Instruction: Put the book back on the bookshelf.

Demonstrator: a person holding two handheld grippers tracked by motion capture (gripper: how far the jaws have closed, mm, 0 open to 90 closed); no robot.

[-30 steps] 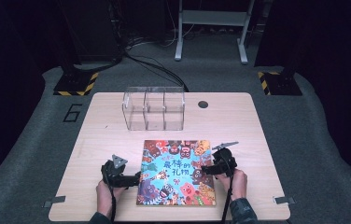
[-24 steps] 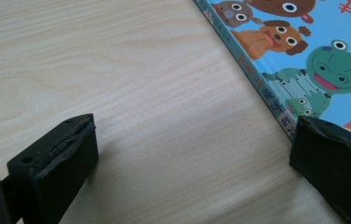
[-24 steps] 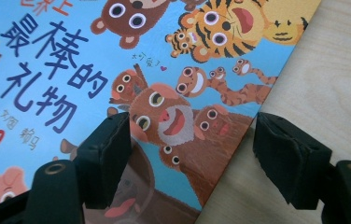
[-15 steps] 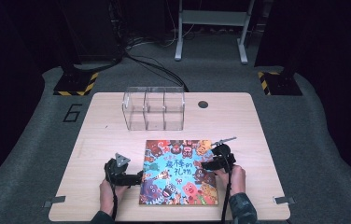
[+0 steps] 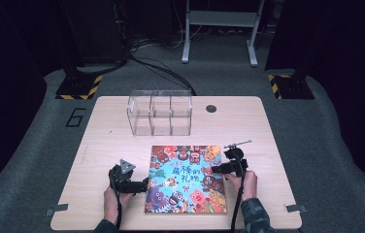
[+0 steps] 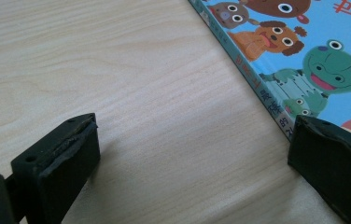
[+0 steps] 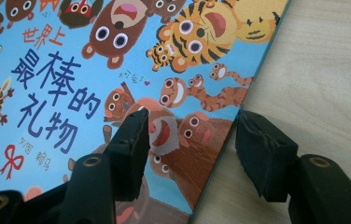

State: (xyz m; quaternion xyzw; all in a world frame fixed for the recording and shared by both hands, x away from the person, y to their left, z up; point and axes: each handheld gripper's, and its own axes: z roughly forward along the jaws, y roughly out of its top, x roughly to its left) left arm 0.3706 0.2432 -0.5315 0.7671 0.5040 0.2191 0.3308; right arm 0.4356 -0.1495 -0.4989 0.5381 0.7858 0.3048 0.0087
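The picture book (image 5: 186, 178) lies flat on the tabletop (image 5: 277, 145), in front of the clear box (image 5: 160, 112). The book's right edge is straddled by the right hand-held gripper (image 7: 190, 140), whose jaws have just been closing, one over the cover and one off the edge, seemingly for a pinch there. The left hand-held gripper (image 6: 192, 154) is held wide at the spine, likely to steady it.

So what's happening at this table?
A person holds a gripper in each hand at a picture book lying flat on the table. The right gripper straddles the book's right edge, its jaws just closing, not yet pinching. The left gripper sits open at the spine. A clear box stands behind.
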